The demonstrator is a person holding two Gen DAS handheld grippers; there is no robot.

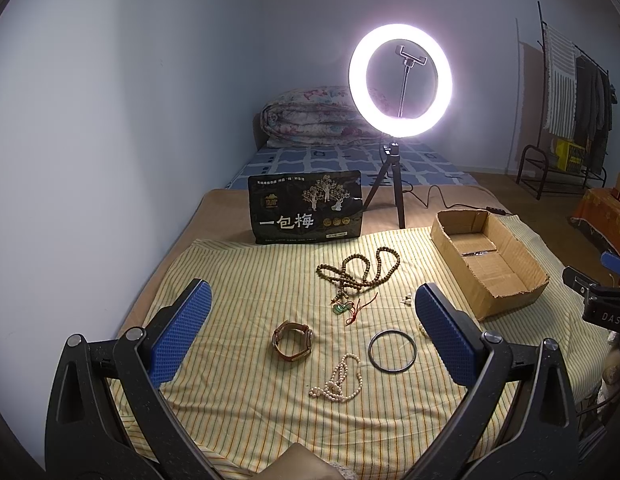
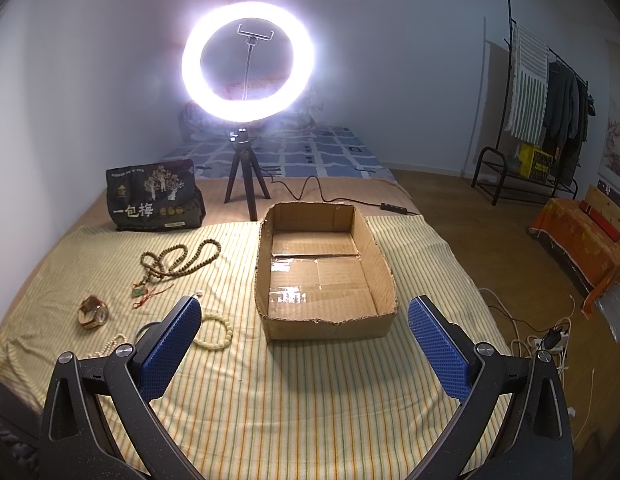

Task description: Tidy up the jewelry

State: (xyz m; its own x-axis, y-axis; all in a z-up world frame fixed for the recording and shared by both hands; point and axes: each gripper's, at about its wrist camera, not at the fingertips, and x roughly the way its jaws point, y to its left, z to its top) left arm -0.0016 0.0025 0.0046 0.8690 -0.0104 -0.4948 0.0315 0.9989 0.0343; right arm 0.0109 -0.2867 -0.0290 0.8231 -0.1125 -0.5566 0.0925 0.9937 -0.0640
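Observation:
On the striped cloth [image 1: 246,272] lie a brown wooden bead necklace [image 1: 359,270] with a green pendant [image 1: 341,307], a brown-strap watch [image 1: 292,339], a dark bangle [image 1: 391,349] and a pearl strand [image 1: 338,380]. My left gripper [image 1: 313,300] is open and empty, hovering above the watch and bangle. The open cardboard box [image 2: 383,268] is empty; my right gripper [image 2: 304,312] is open and empty just in front of it. A white bead bracelet [image 2: 218,334] lies by its left finger. The beads [image 2: 182,258] and watch [image 2: 93,312] lie to the left.
A black snack bag [image 1: 306,208] stands at the back of the cloth. A lit ring light on a tripod [image 1: 399,80] stands behind it, its cable [image 1: 441,196] trailing right. A folded quilt lies farther back. A clothes rack [image 2: 549,120] and floor cables are on the right.

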